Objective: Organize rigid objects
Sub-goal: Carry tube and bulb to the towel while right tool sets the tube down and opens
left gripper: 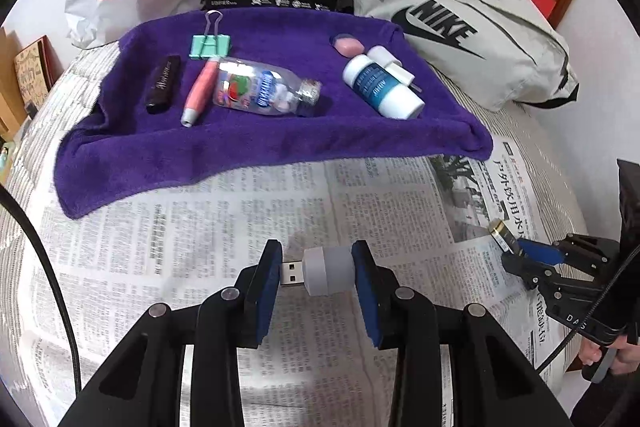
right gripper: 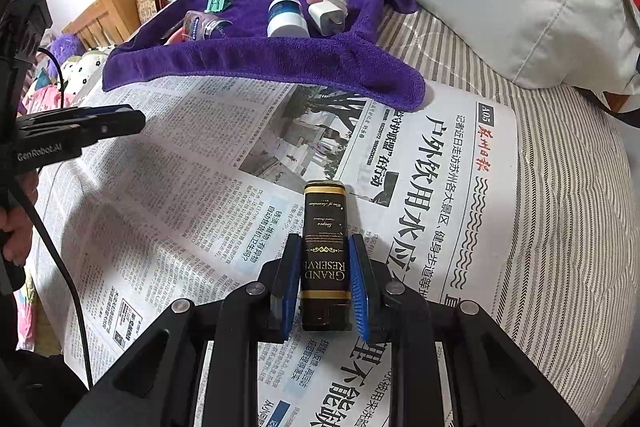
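Blue pads of the left claw [left gripper: 316,273] are clenched endwise on a small white USB plug-in device [left gripper: 320,271], its metal connector against one pad and its flat end against the other, held clear above the newspaper [left gripper: 200,239]. The right claw [right gripper: 324,281] grips a dark box labelled "Grand Reserve" [right gripper: 323,247] across its narrow sides, the box pointing forward along the fingers. Both items appear destined for the purple towel [left gripper: 260,143] spread on the bed, where the sorted pieces already lie: binder clip [left gripper: 211,45], dark tube [left gripper: 162,85], pink pen [left gripper: 200,91], clear bottle [left gripper: 264,93], white-and-blue bottle [left gripper: 382,89]. Both claws sit low and level, aimed towards the towel, the right well apart to the side.
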`<state>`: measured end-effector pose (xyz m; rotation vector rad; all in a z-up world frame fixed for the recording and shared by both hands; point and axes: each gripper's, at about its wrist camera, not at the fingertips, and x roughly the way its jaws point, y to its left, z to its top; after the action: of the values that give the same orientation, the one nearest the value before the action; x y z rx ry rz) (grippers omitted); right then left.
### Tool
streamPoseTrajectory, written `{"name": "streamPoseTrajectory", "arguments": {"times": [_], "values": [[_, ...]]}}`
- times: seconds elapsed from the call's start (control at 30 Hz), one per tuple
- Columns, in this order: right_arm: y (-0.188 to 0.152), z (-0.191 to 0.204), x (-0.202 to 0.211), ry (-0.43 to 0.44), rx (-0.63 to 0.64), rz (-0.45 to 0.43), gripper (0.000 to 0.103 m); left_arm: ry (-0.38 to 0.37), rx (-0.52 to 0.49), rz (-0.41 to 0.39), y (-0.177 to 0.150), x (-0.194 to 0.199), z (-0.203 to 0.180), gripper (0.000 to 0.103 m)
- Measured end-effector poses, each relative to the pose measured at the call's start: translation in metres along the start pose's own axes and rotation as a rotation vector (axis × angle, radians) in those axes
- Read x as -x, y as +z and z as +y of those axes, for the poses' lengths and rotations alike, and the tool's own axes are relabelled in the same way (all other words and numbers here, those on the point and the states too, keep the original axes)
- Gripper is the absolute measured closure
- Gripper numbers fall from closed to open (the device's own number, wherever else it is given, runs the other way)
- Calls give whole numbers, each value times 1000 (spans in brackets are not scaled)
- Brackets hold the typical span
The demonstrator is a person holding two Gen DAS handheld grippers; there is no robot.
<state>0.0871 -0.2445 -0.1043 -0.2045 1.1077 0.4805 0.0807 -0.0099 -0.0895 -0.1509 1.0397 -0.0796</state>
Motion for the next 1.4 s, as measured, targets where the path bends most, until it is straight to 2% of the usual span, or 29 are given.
{"name": "streamPoseTrajectory", "arguments": {"times": [0.17,0.37,0.67,0.87,1.13,1.4], "values": [[2,-2,0,12,-8,8,80,-9,40,-37,6,9,14,69],[7,-6,4,29,-20,2,80,-13,42,-45,15,14,25,69],[30,5,13,63,26,-22,80,-21,55,-72,34,19,41,69],[59,15,15,90,52,-45,80,-32,50,-85,56,22,50,69],[117,26,19,127,103,-104,80,-9,24,-83,87,13,59,69],[187,25,-11,138,108,-102,80,-36,27,-69,102,-2,70,69]]}}
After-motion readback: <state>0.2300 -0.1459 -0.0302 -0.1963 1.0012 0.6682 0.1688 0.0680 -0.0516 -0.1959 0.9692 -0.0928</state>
